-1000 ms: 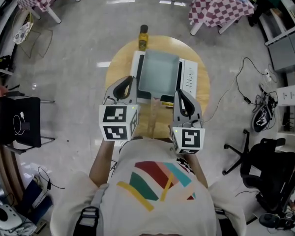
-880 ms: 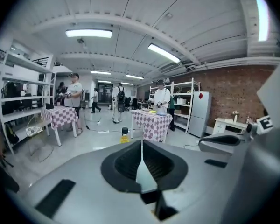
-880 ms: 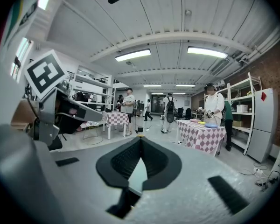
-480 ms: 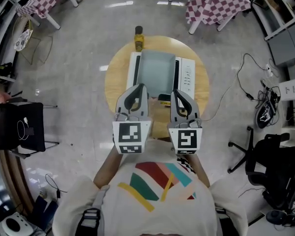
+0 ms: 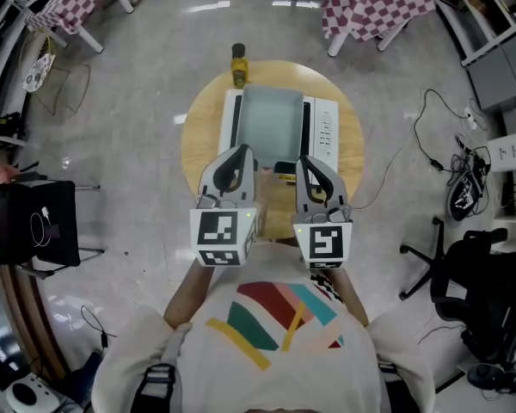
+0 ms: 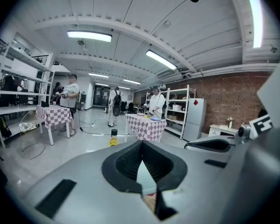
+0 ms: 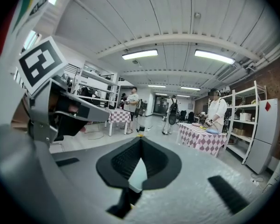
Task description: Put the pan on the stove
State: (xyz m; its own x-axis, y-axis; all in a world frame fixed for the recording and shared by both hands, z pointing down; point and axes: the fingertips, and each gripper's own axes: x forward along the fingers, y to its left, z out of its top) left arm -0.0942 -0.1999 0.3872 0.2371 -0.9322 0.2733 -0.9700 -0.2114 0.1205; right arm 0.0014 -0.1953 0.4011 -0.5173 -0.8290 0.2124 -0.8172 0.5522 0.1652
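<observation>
A grey-blue square pan (image 5: 271, 127) lies on the white stove (image 5: 325, 132) on the round wooden table (image 5: 202, 127). Its handle (image 5: 275, 188) runs toward me between the two grippers. My left gripper (image 5: 242, 151) is shut, its tip at the pan's near left corner. Level with it, my right gripper (image 5: 303, 160) is also shut, at the near right corner. In the left gripper view the left gripper (image 6: 141, 143) shows closed tips, with pale pan (image 6: 142, 176) below them. The right gripper view shows the same for the right gripper (image 7: 141, 140). No pad visibly presses on anything.
A yellow bottle (image 5: 238, 63) with a dark cap stands at the table's far edge, behind the stove. Checkered tables (image 5: 374, 3) and a black office chair (image 5: 464, 274) stand on the floor around. Cables (image 5: 430, 144) trail to the right. People (image 6: 72, 94) stand far off.
My left gripper has swung right, from the table's left side to beside the pan handle, level with the right gripper. The right gripper has barely moved.
</observation>
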